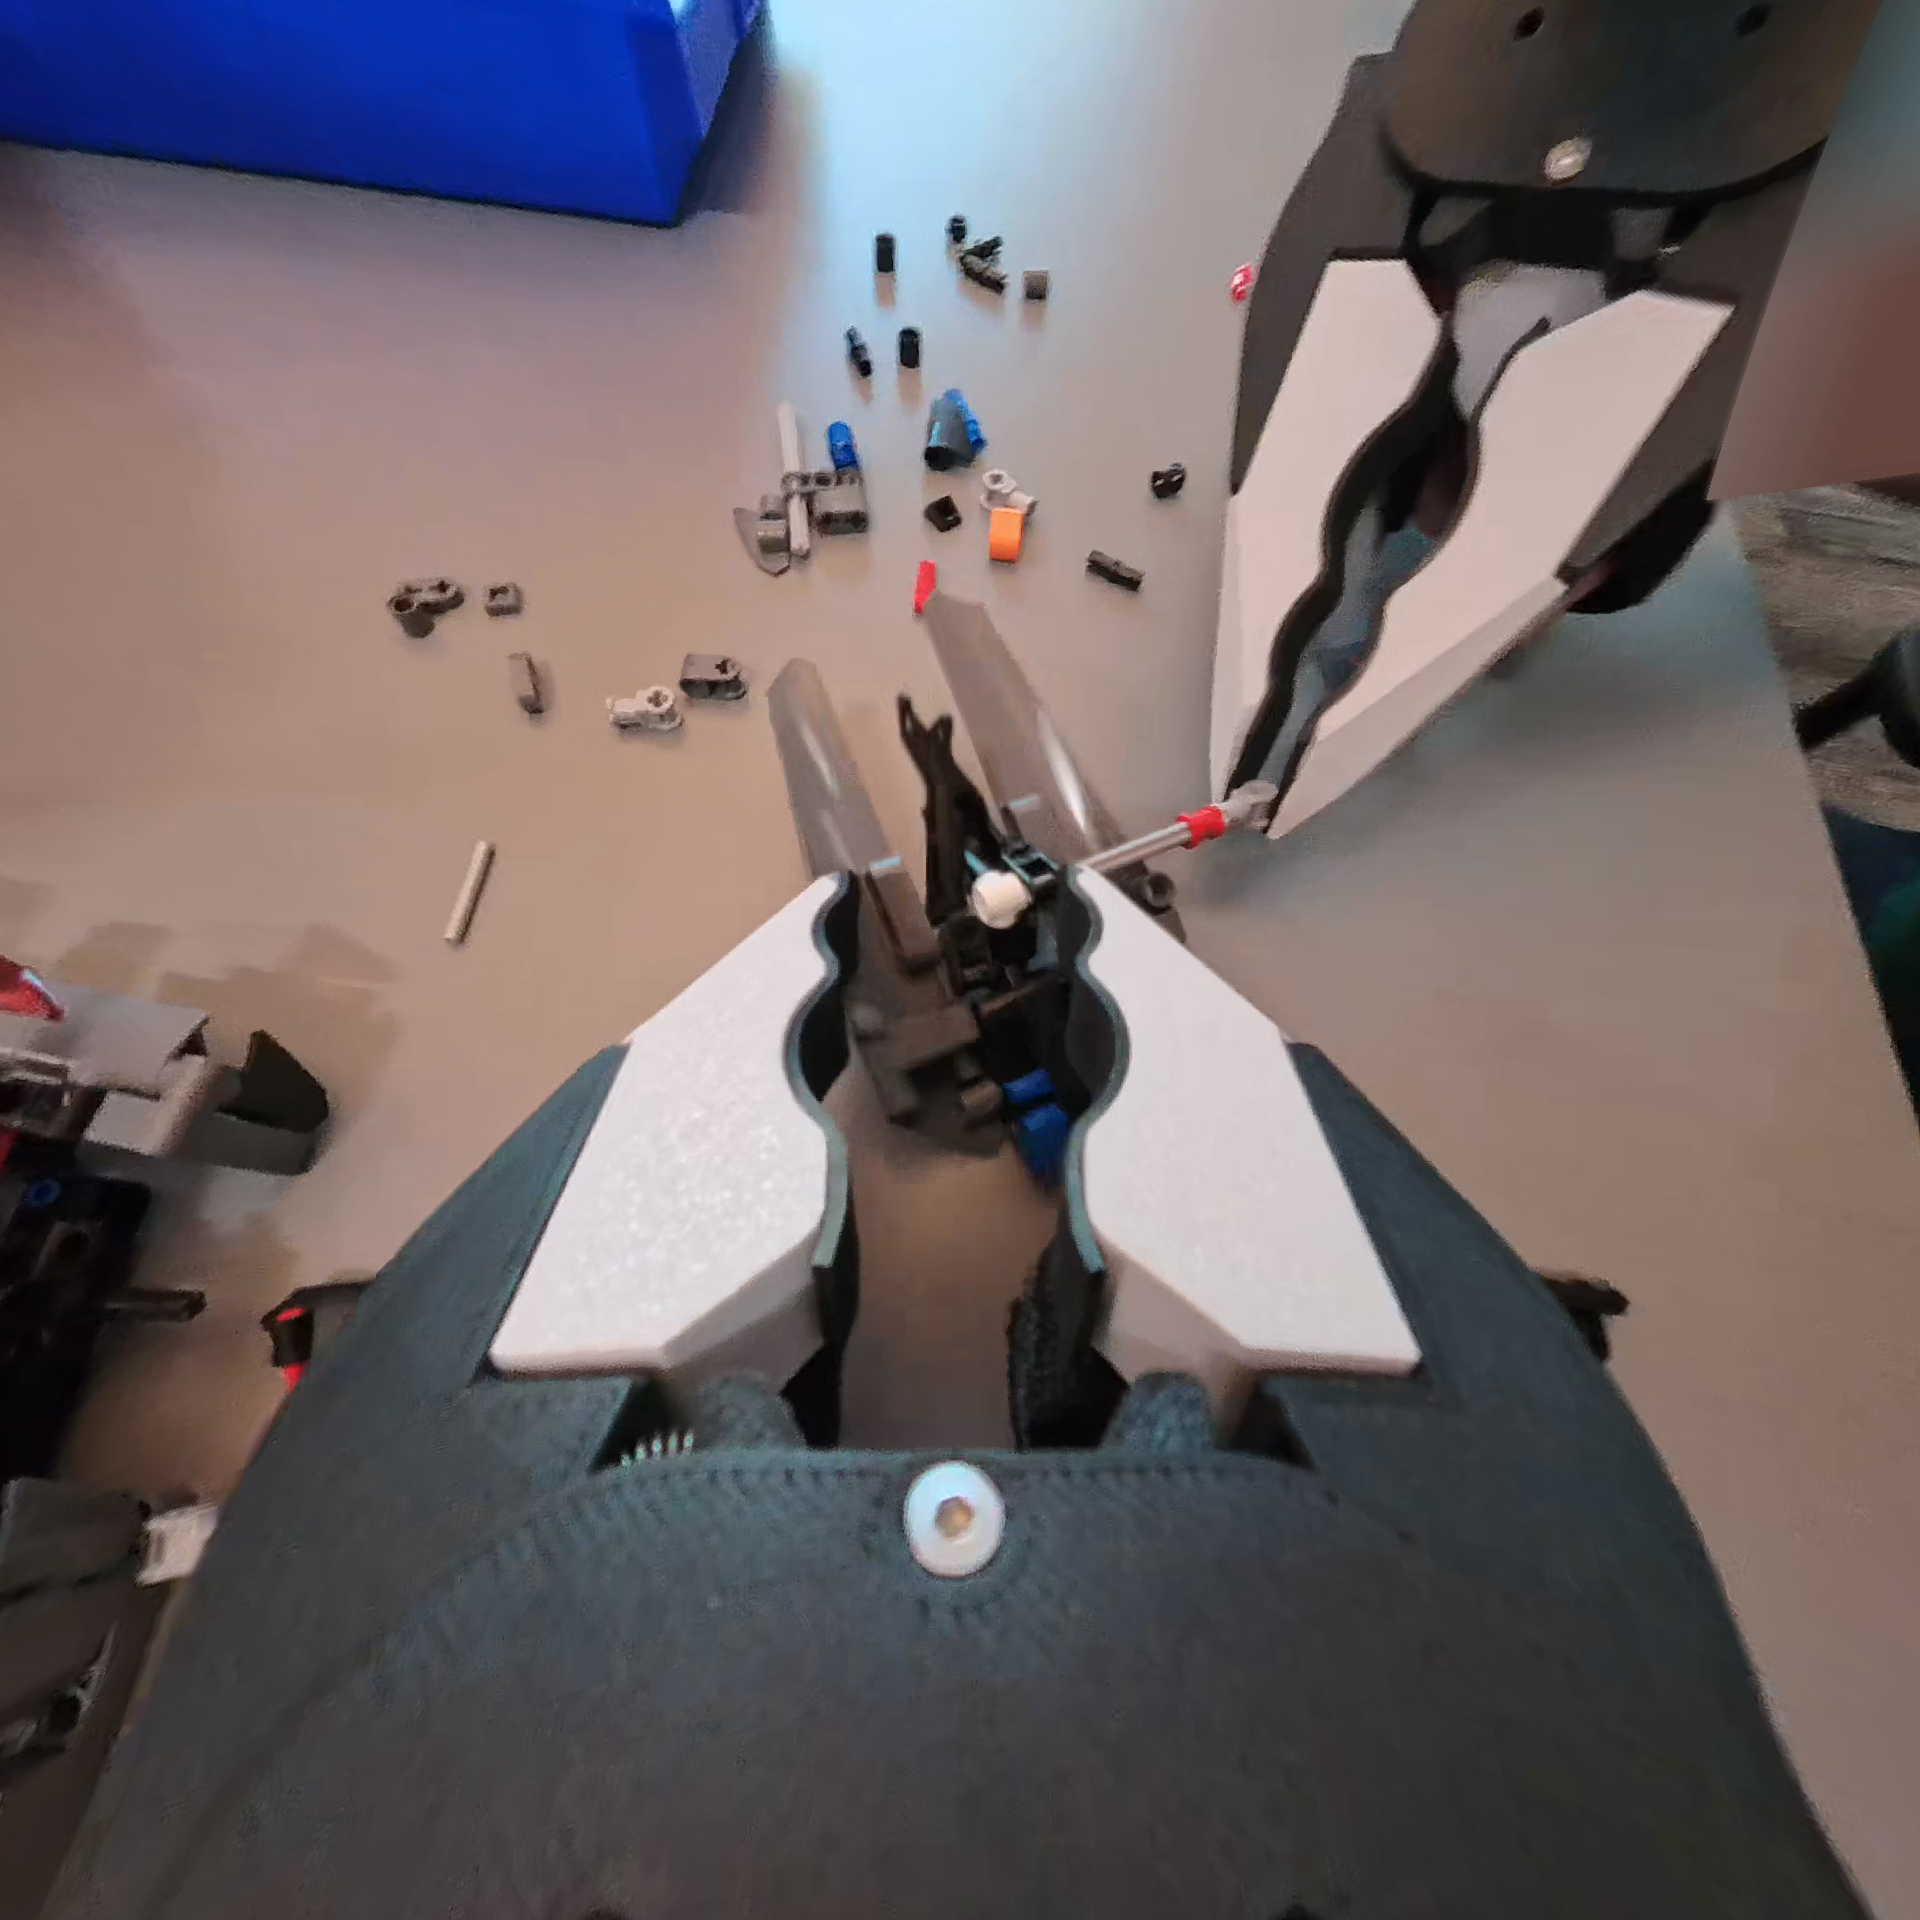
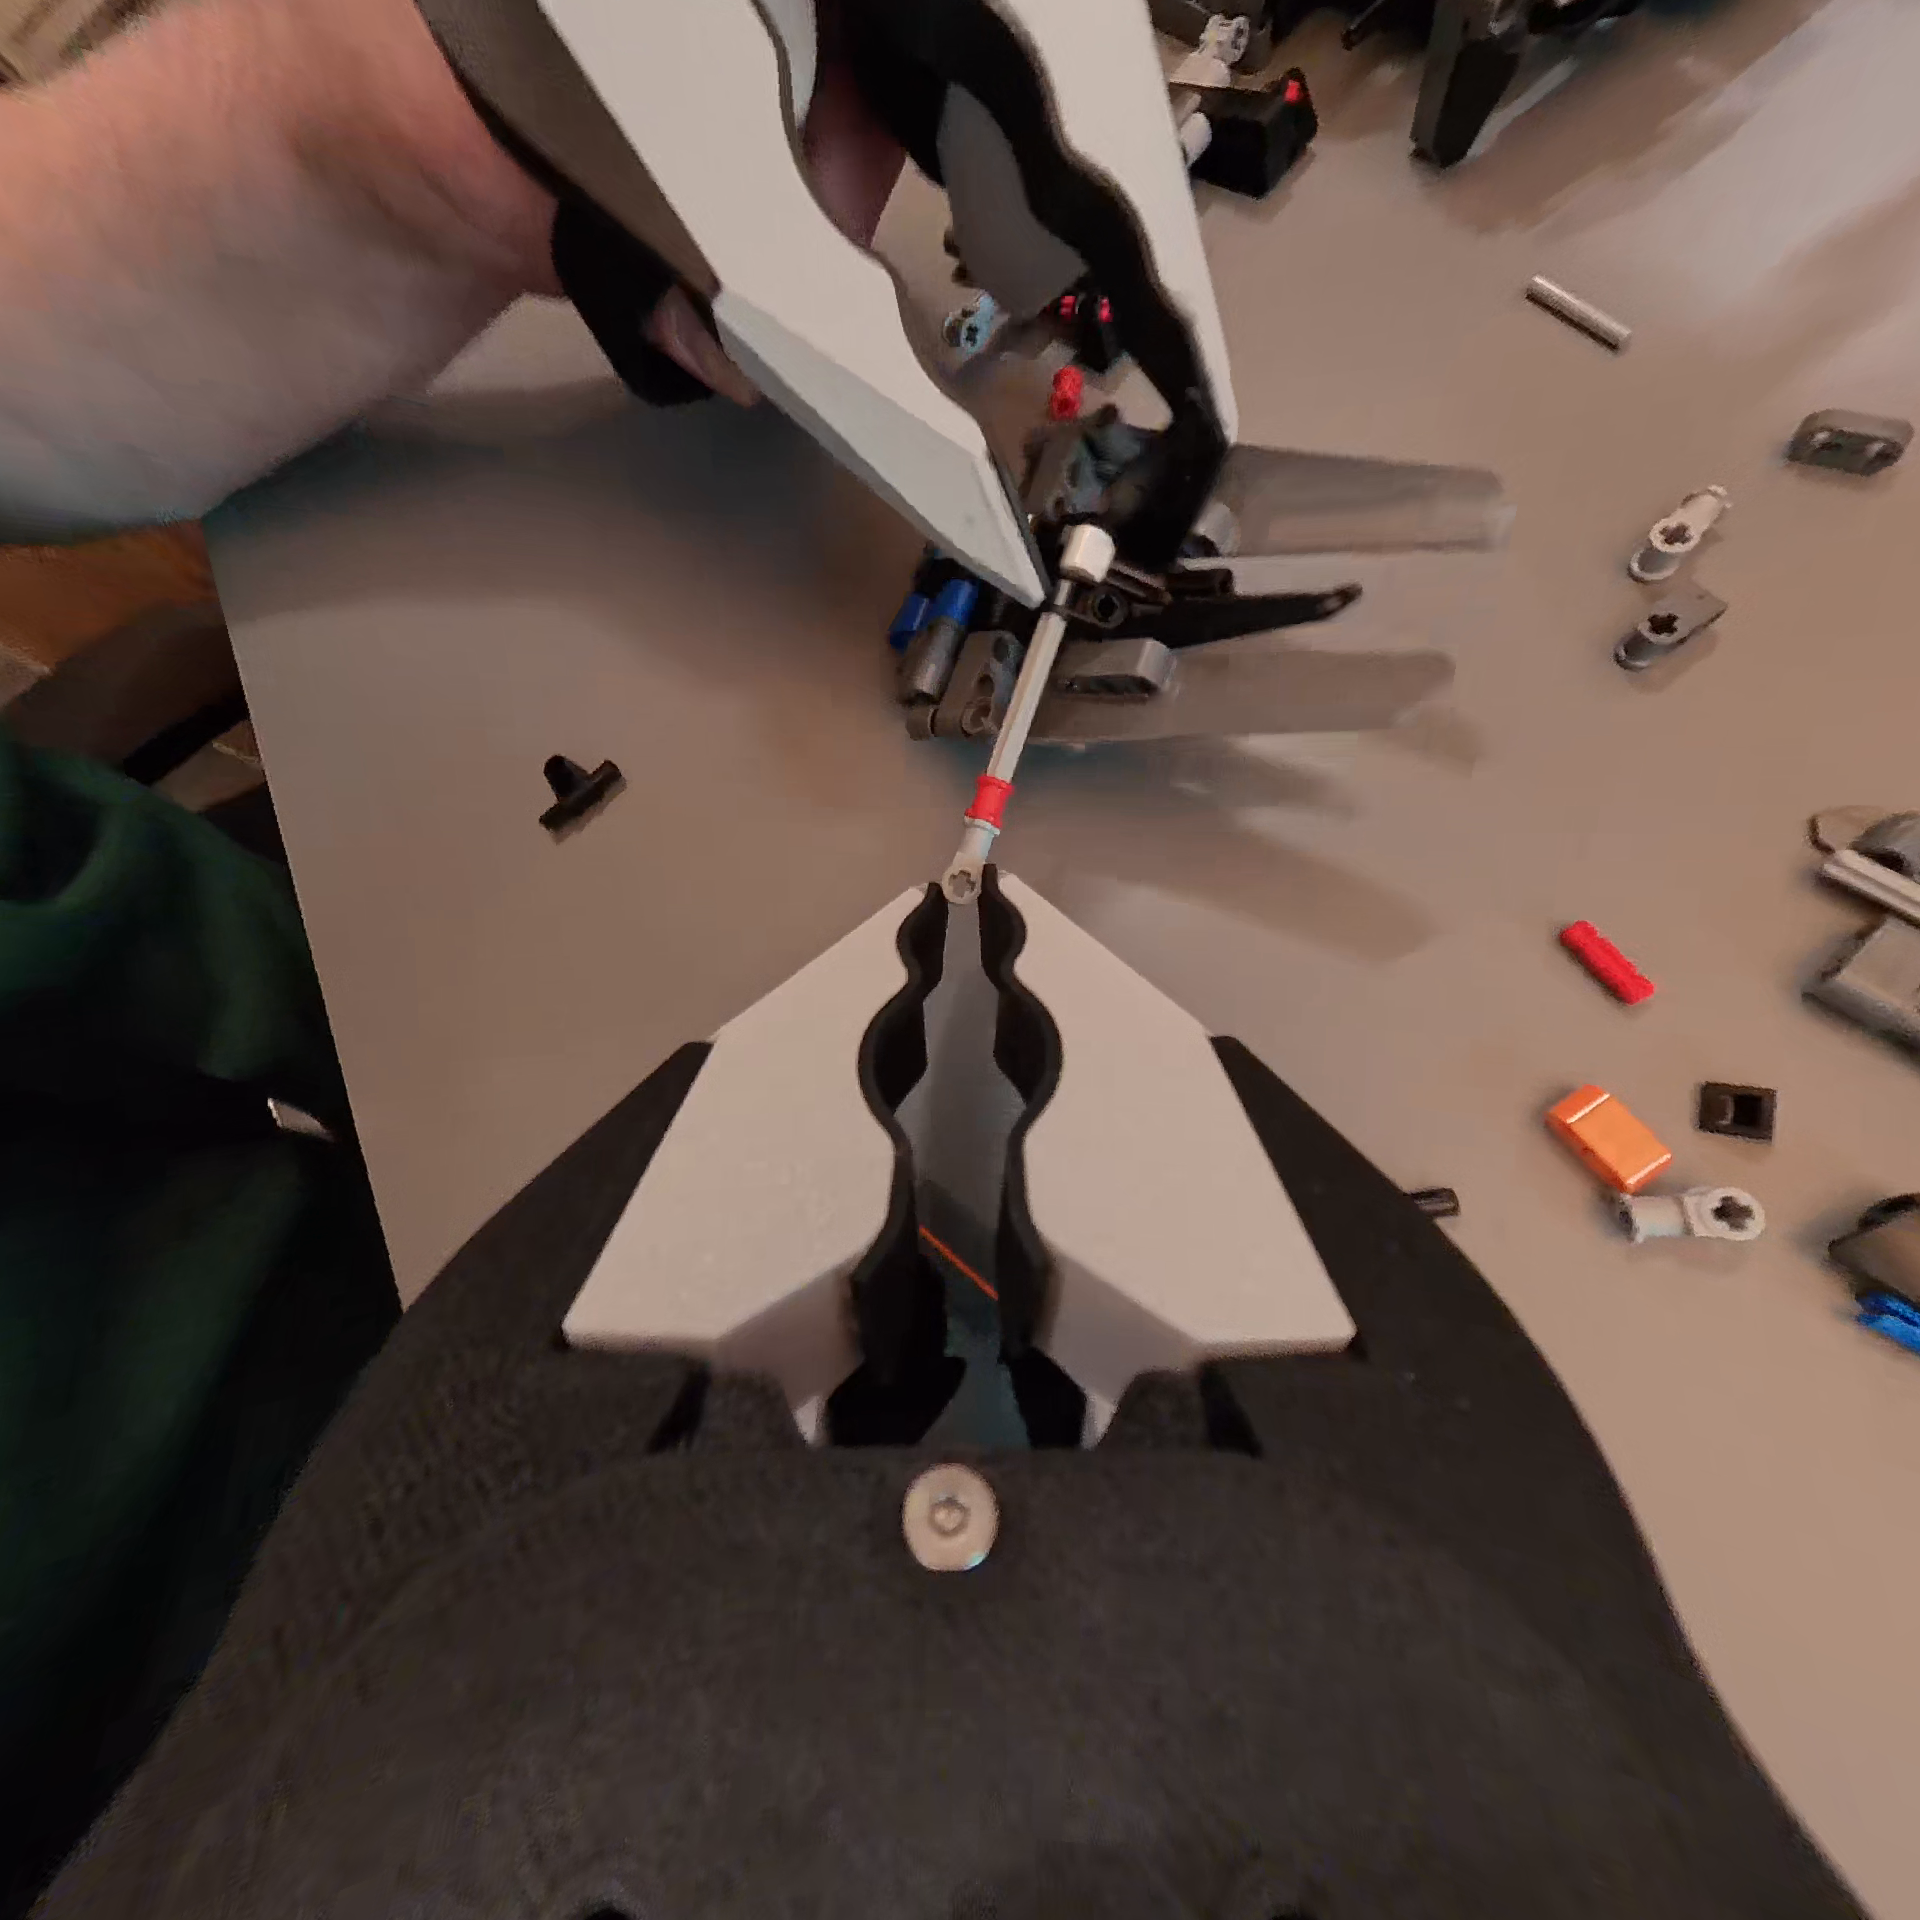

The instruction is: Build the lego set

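My left gripper (image 1: 961,894) is shut on a small lego assembly (image 1: 935,997) of two long grey blades, black parts and blue pins, held just above the table. A thin grey axle (image 1: 1143,847) with a red bush (image 1: 1203,824) sticks out of its right side. My right gripper (image 2: 961,883) is shut on the round connector at the axle's (image 2: 1023,696) free end, just past the red bush (image 2: 987,798). The right wrist view shows the left gripper (image 2: 1122,525) gripping the assembly (image 2: 1132,644) from above. The left wrist view shows the right gripper (image 1: 1262,816) coming in from the upper right.
Several loose lego parts lie on the grey table (image 1: 260,468), among them an orange piece (image 2: 1605,1138), a red piece (image 2: 1605,961), a black T-shaped pin (image 2: 580,790) and a loose grey axle (image 1: 470,891). A blue box (image 1: 364,94) stands far left. Another partial build (image 1: 94,1143) sits at the left. The table edge (image 2: 301,883) is close. The gap from one gripper's tips to the other's is roughly 7 cm. The red piece (image 2: 1605,961) sits 10 cm or so from the ends of my right fingers. The left camera catches it too, in the left wrist view (image 1: 928,584).
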The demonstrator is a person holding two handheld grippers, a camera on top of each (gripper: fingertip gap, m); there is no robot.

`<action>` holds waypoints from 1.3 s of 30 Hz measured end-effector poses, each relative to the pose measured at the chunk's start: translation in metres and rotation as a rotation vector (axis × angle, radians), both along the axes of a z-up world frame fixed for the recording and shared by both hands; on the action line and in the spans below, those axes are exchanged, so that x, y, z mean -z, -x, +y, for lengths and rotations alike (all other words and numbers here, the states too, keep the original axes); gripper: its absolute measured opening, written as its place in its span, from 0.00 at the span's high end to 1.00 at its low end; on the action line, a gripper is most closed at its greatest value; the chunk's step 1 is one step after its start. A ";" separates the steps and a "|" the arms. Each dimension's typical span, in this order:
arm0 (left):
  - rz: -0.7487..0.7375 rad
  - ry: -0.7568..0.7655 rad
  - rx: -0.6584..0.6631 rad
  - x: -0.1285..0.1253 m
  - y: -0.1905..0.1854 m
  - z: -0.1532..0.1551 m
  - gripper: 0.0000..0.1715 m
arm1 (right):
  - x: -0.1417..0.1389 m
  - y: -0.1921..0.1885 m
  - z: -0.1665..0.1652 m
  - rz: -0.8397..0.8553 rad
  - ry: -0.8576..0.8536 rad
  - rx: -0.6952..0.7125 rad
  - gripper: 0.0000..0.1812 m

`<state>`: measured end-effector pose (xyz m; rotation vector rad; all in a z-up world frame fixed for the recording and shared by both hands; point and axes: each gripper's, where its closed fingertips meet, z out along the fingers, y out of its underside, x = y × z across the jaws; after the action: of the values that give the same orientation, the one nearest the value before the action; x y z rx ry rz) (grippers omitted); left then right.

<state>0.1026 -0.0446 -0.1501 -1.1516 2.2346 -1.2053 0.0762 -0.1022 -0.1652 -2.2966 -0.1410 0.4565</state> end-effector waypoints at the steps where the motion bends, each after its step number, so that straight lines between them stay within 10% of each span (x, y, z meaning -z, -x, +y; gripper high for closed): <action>1: -0.013 0.005 0.022 -0.006 0.000 -0.001 0.78 | 0.000 0.000 -0.001 -0.008 -0.002 -0.017 0.98; 15: 0.082 -0.256 0.486 0.007 0.019 -0.016 0.75 | -0.002 0.006 -0.004 -0.032 -0.046 -0.151 0.98; 34: -0.068 -0.340 0.241 0.013 0.019 -0.002 0.83 | -0.019 -0.008 0.005 0.058 -0.100 0.017 0.84; 39: -0.038 -0.314 0.161 0.014 0.021 -0.001 0.83 | -0.020 0.004 0.013 -0.080 -0.102 -0.050 0.95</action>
<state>0.0816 -0.0460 -0.1646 -0.8355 2.4156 -0.8791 0.0722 -0.0889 -0.1452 -2.2155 -0.2560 0.3748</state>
